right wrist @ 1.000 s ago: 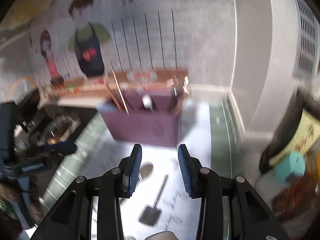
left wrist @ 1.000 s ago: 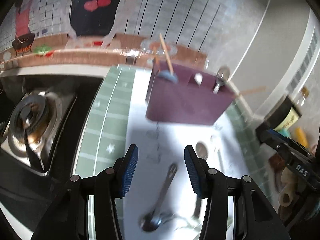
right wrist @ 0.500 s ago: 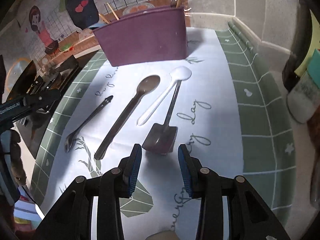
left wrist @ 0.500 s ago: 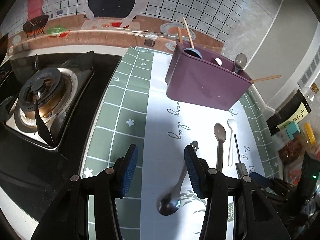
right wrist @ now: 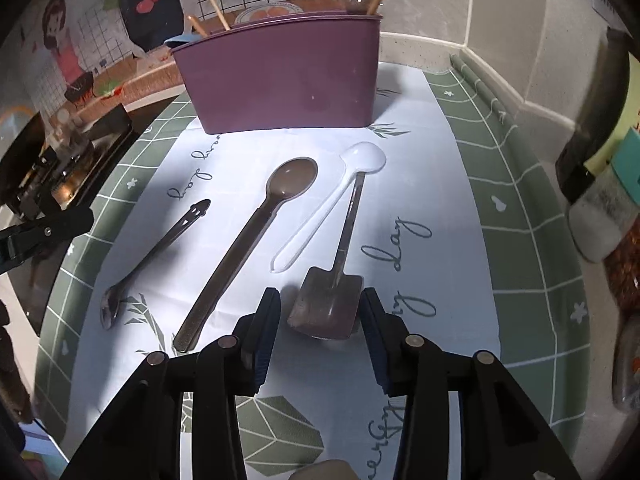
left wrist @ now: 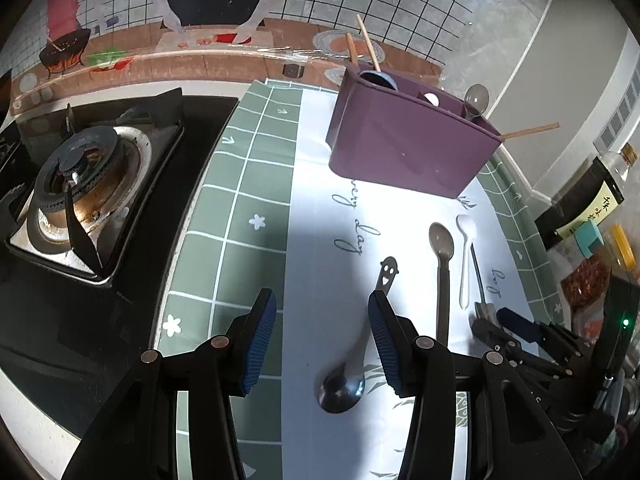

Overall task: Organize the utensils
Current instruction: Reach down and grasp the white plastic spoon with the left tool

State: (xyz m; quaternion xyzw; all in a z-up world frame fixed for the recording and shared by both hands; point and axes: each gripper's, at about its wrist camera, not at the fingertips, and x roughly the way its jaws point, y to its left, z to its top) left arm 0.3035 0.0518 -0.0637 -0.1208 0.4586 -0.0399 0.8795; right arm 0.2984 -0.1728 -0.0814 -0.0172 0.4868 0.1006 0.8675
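The right gripper [right wrist: 320,320] is spread open and straddles the blade of the small metal spatula [right wrist: 326,304], which lies flat on the surface near its front edge, handle pointing toward the purple utensil holder [right wrist: 280,76] at the back edge. Neither pad touches the blade as far as the right wrist view shows. The spatula looks thin, stiff and light, with a smooth face that may slip; the blade is wide and lies flush, so pinching it across its edges seems awkward, and the narrow neck where handle meets blade is probably the surer hold. Just beside its handle, possibly overlapping it, lies a white plastic spoon [right wrist: 332,208], which could be dragged along. A brown spoon [right wrist: 256,232] and a steel spoon [right wrist: 156,252] lie farther toward the left edge. The left gripper [left wrist: 322,340] is also released and holds nothing, poised above the surface with the steel spoon's handle running behind its right finger. The holder already carries chopsticks and spoons.
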